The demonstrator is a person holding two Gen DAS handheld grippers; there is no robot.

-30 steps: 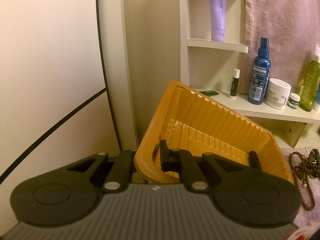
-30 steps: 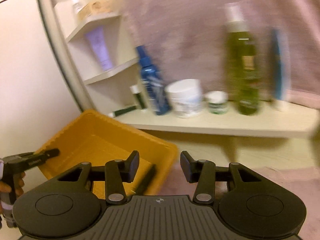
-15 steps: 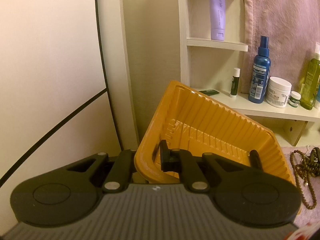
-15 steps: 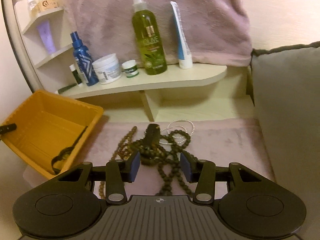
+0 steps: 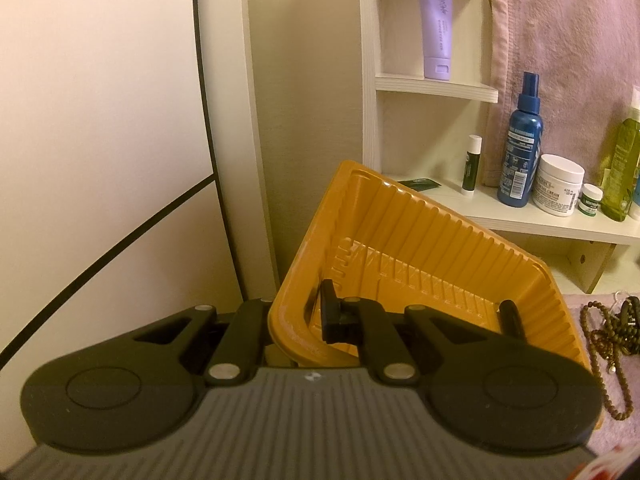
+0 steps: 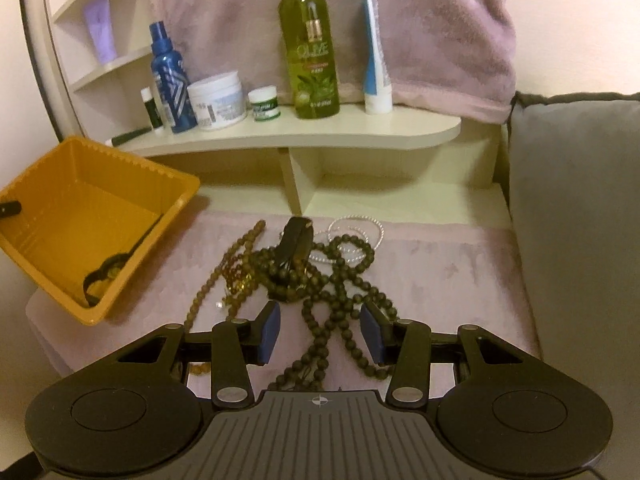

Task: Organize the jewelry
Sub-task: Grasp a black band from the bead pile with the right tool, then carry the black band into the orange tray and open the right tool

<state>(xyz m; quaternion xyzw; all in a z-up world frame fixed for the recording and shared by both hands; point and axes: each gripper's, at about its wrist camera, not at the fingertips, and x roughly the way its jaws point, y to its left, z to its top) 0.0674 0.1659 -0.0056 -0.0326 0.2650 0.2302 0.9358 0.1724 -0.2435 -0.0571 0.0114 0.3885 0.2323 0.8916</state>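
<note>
My left gripper (image 5: 298,316) is shut on the near rim of the orange tray (image 5: 404,240) and holds it tilted. The tray also shows in the right wrist view (image 6: 80,196), with a dark bracelet (image 6: 104,272) lying in its low corner. A tangled pile of dark bead necklaces (image 6: 320,276) lies on the pink mat (image 6: 440,264), with brown beads (image 6: 236,264), a black clip (image 6: 294,240) and a white pearl strand (image 6: 356,228). My right gripper (image 6: 320,330) is open just above the near beads, which run between its blue pads.
A cream shelf (image 6: 288,132) behind holds a blue spray bottle (image 6: 170,80), a white jar (image 6: 216,100), a green olive bottle (image 6: 310,48) and a tube (image 6: 376,52). A pink towel (image 6: 420,20) hangs behind. A grey cushion (image 6: 580,220) is at right.
My right gripper swung from the tray to the bead pile, moved closer over it and opened wider. My left gripper stayed still, holding the tray.
</note>
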